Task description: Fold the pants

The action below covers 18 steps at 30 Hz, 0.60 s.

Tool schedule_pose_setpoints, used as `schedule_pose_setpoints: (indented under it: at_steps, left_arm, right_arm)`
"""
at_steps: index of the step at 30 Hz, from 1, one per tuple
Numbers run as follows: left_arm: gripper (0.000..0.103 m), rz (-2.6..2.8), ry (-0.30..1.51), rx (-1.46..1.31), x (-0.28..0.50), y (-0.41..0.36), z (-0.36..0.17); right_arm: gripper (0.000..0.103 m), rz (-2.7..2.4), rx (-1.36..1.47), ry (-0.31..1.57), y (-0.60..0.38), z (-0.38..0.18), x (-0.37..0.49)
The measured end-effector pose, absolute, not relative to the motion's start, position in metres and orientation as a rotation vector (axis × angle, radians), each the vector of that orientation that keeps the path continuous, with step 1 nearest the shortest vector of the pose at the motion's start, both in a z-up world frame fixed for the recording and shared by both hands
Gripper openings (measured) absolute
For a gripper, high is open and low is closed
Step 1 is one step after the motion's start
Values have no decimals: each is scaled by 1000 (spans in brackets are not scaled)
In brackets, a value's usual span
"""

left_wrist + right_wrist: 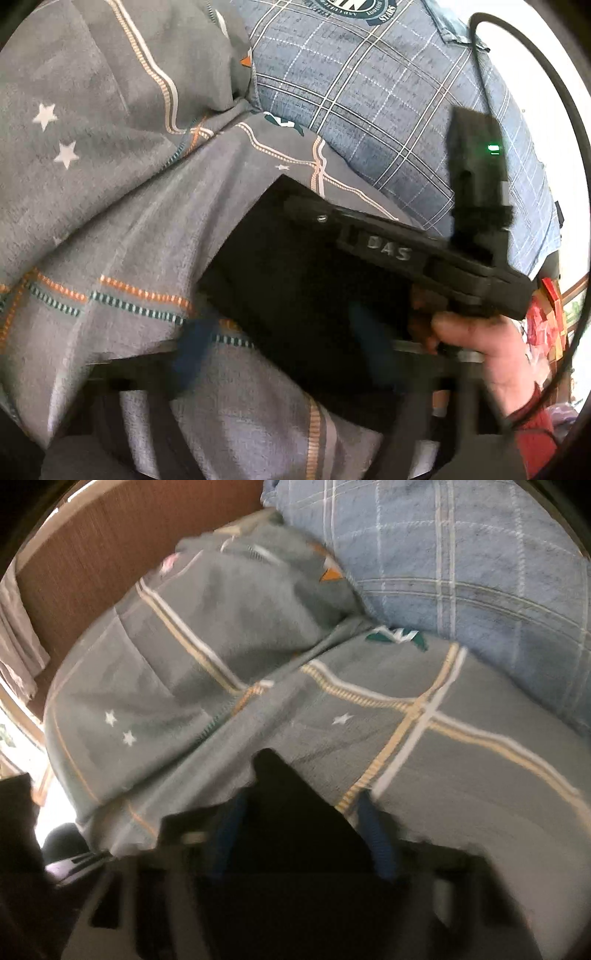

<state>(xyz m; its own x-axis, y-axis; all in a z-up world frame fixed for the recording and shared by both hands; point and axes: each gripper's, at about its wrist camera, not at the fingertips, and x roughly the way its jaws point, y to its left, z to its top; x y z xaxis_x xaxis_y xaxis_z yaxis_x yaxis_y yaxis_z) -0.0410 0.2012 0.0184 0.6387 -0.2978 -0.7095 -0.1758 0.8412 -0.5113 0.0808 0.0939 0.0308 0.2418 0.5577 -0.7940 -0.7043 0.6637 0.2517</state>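
The black pants [280,273] hang as a dark fold in front of the left wrist camera, over the grey bedspread [110,184]. My left gripper [280,354] holds the cloth between its blue fingers [192,354]. In the left wrist view the right gripper's body [424,258] is close on the right, held by a hand [476,343]. In the right wrist view my right gripper [299,834] has black pants cloth [280,794] between its blue fingers [376,842], a peak of it rising above them. Both views are blurred.
A grey bedspread [461,794] with stars and striped lines covers the bed. A blue plaid pillow [369,92] [461,561] lies at the far side. A brown wooden headboard [110,542] stands at the left. A black cable [554,92] loops at the right.
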Motion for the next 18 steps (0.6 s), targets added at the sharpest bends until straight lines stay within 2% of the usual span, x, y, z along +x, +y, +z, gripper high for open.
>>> schedule_pose_setpoints:
  at_steps: [2, 8, 12, 15, 18]
  left_arm:
    - [23, -97, 856, -594, -45, 202, 27]
    - [19, -269, 618, -401, -82, 156, 107]
    - [19, -461, 553, -282, -96, 97, 143]
    - [19, -603, 572, -200, -101, 42, 144]
    - [19, -716, 652, -106, -102, -21, 121]
  right_arm:
    - [11, 890, -113, 966, 83, 47, 73]
    - [10, 901, 92, 745, 0, 134, 35]
    - [10, 833, 205, 611, -84, 175, 1]
    - [10, 710, 265, 570, -155, 177, -27]
    - [10, 533, 344, 628, -224, 145, -50]
